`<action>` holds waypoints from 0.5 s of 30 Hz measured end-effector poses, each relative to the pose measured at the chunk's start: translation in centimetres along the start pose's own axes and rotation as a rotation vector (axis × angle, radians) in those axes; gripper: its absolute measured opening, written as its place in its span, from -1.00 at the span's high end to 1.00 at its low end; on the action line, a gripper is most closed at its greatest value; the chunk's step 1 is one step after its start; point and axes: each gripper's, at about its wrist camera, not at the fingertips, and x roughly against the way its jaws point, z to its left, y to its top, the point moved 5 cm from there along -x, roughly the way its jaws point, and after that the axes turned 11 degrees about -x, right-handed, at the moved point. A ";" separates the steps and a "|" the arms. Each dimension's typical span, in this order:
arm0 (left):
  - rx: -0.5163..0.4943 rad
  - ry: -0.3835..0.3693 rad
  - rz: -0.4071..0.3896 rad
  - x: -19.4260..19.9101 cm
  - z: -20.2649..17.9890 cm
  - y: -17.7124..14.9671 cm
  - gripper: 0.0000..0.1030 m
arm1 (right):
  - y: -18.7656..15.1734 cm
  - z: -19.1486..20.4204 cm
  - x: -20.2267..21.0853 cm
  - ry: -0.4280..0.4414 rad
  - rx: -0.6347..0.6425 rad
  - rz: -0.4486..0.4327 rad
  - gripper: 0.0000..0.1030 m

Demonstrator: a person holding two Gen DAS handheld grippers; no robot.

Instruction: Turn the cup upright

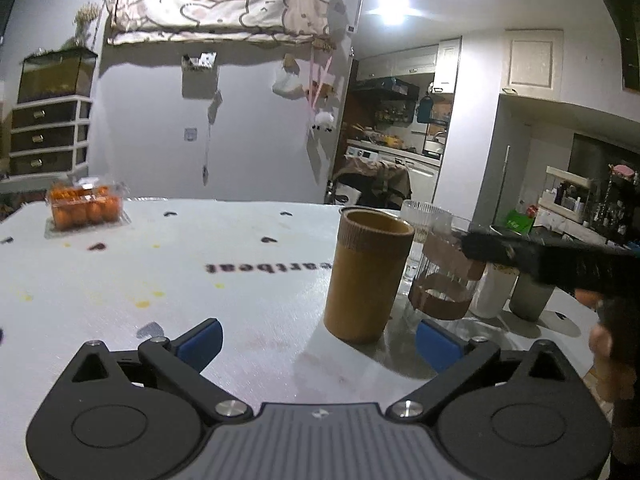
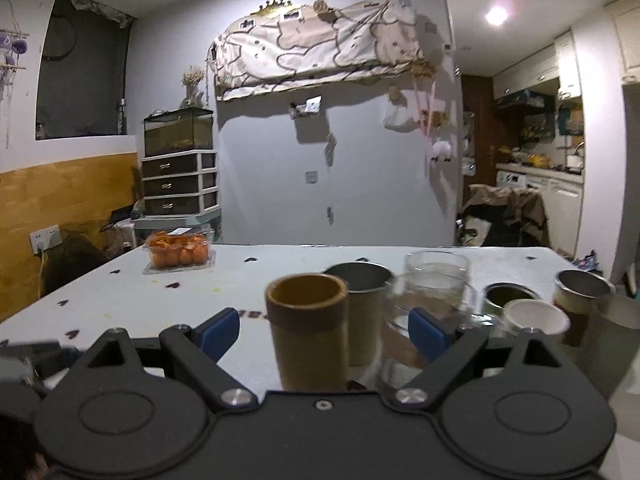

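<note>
Right wrist view: right gripper (image 2: 323,332) spread wide, empty, the brown cup (image 2: 308,330) standing upright between its blue fingers on the white table (image 2: 120,292). Left gripper (image 1: 318,342) likewise agape, same cup (image 1: 366,274) just beyond it; behind, tub of oranges (image 1: 85,204).

Both wrist views low, near table (image 1: 160,272), sharing brown cup (image 2: 306,328).

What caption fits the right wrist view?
Open right gripper frames an upright brown cup on the table, other cups crowded beside it.
</note>
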 end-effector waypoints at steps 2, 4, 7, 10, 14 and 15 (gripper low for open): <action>-0.004 0.009 -0.018 0.6 0.0 0.2 -1.00 | -0.4 -0.6 0.7 -0.005 -0.012 -0.002 -0.79; -0.004 0.015 -0.032 1.1 -0.2 0.6 -1.00 | -0.8 -1.2 1.5 -0.015 -0.016 -0.006 -0.79; 0.001 0.035 -0.052 1.9 -0.2 1.0 -1.00 | -1.1 -2.0 2.5 -0.039 -0.017 -0.024 -0.81; -0.013 0.060 -0.058 2.6 -0.5 1.4 -1.00 | -1.4 -2.5 3.5 -0.052 -0.017 -0.034 -0.85; -0.019 0.085 -0.061 3.2 -0.8 1.4 -1.00 | -1.6 -2.7 4.7 -0.070 0.006 -0.047 -0.90; -0.018 0.090 -0.060 3.3 -0.8 1.5 -1.00 | -1.6 -2.7 5.0 -0.069 0.010 -0.050 -0.95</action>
